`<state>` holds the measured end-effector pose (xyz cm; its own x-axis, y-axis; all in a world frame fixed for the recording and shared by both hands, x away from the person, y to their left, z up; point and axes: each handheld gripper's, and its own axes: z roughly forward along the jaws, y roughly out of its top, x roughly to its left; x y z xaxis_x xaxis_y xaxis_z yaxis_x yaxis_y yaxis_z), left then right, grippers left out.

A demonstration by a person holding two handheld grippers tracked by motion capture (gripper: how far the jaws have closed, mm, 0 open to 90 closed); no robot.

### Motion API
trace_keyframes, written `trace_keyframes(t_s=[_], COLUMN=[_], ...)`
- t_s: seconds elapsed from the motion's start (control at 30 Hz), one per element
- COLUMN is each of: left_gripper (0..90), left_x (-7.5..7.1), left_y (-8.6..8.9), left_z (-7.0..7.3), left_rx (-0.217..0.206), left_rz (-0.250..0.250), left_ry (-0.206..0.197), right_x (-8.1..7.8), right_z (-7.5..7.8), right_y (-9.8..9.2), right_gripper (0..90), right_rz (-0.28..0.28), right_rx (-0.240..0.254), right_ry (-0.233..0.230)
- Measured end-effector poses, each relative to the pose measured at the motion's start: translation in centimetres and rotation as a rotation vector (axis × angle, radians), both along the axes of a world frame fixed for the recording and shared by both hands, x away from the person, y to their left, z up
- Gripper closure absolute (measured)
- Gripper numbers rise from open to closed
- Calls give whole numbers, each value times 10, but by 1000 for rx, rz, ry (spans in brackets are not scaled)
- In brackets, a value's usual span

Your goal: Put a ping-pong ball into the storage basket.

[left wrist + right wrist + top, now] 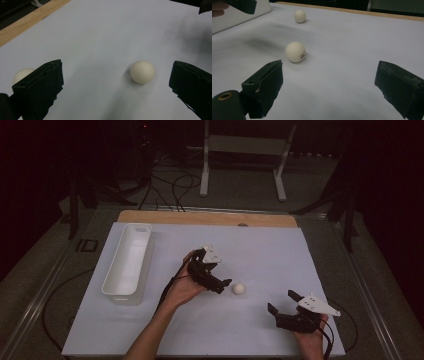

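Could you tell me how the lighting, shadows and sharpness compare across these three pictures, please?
High view: the white mat is lit, the surroundings nearly black, the ball small and soft. Left gripper view: the ball is fairly sharp with a faint shadow, the jaws blurred. Right gripper view: the near ball casts a soft shadow, the far ball is hazier.

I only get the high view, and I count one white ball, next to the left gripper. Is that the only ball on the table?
Observer: No. The right gripper view shows a second ball farther off, beyond the first ball.
Operator: Has the left gripper got hold of the first ball?
Observer: No. The left gripper is open. In its own view the first ball lies ahead between the jaws and touches neither.
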<state>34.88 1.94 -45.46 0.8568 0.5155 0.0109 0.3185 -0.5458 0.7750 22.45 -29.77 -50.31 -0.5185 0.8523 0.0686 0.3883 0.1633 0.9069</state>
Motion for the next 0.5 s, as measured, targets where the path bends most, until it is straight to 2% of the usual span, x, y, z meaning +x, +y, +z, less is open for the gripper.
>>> trace_keyframes(t_s=[0.5], left_gripper=[0], left_x=[8], left_y=[-16], left_z=[-7], left_rx=[39], left_rz=[-24], left_ry=[30], right_x=[0], right_z=[0], right_y=[-1], right_gripper=[76], right_rz=[-2], right_rx=[-1], right_ry=[0])
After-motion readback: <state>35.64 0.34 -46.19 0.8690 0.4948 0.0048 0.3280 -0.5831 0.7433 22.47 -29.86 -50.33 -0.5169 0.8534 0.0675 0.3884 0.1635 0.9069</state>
